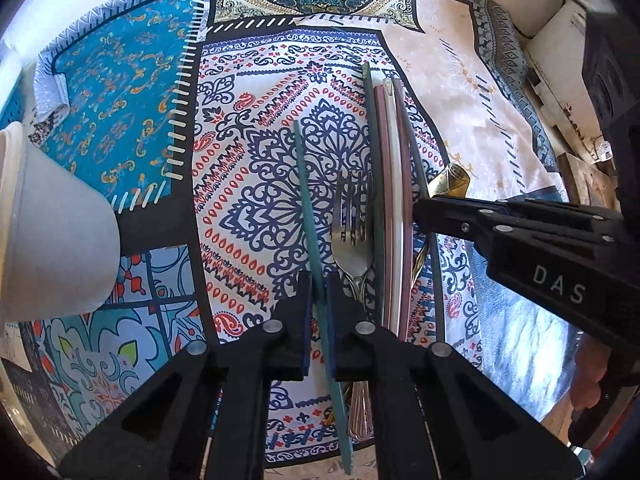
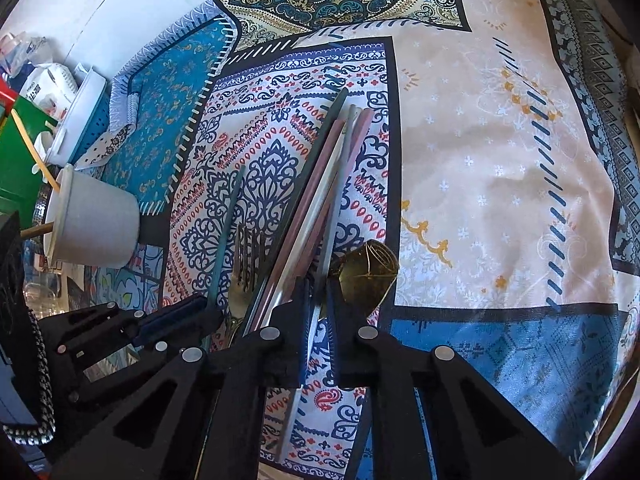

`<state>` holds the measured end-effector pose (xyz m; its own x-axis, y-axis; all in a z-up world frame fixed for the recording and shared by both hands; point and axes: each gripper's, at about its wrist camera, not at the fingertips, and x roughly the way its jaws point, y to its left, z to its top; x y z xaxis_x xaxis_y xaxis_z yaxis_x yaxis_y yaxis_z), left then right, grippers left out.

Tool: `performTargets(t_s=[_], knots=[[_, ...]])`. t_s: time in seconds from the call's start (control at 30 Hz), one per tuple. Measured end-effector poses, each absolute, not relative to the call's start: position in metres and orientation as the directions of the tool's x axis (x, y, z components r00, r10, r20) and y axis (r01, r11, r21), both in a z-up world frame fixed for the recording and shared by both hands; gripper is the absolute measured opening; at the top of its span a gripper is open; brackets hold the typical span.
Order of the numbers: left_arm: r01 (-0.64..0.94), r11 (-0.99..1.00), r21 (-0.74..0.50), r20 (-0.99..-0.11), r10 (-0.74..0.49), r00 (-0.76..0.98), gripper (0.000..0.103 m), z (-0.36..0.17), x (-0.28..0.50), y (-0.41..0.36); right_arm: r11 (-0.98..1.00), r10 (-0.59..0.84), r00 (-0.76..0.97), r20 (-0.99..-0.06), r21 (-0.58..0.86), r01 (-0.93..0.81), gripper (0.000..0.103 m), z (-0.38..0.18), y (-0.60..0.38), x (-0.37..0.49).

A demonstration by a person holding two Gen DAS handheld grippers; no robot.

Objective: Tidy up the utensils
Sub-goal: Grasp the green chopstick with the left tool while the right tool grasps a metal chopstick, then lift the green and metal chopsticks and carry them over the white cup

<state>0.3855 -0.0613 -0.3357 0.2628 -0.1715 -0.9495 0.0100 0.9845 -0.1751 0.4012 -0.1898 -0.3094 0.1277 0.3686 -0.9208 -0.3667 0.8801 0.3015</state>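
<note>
A teal chopstick [image 1: 310, 200] lies apart on the patterned tablecloth [image 1: 256, 208]. My left gripper [image 1: 319, 296] is shut on it near its lower half. To its right lie a silver fork [image 1: 352, 236] and a bundle of pink, white and green chopsticks [image 1: 390, 200]. My right gripper [image 2: 319, 298] is shut on a dark chopstick [image 1: 412, 148] at the bundle's right edge, just left of a gold spoon [image 2: 368, 276]. From the right wrist, the left gripper [image 2: 206, 310] shows at lower left on the teal chopstick [image 2: 228, 220], beside the fork [image 2: 248, 264].
A white cup [image 2: 96, 224] with wooden sticks [image 2: 28, 148] in it stands at the left of the cloth; it also fills the left edge of the left wrist view as the white cup [image 1: 52, 232]. A blue basket [image 2: 90, 120] and clutter sit behind it. A beige patch of cloth [image 2: 500, 160] lies to the right.
</note>
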Motion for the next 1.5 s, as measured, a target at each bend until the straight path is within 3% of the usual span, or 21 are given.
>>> performTargets(t_s=[0.5, 1.5], knots=[[0.041, 0.985, -0.168, -0.944, -0.173, 0.283, 0.003, -0.321, 0.369, -0.072, 0.883, 0.39, 0.192, -0.901, 0.306, -0.356, 0.005, -0.287, -0.213, 0.382], [0.098, 0.987, -0.13, -0.77, -0.162, 0.617, 0.003, -0.181, 0.295, -0.077, 0.858, 0.467, 0.457, -0.757, 0.264, -0.44, 0.005, -0.169, -0.22, 0.335]])
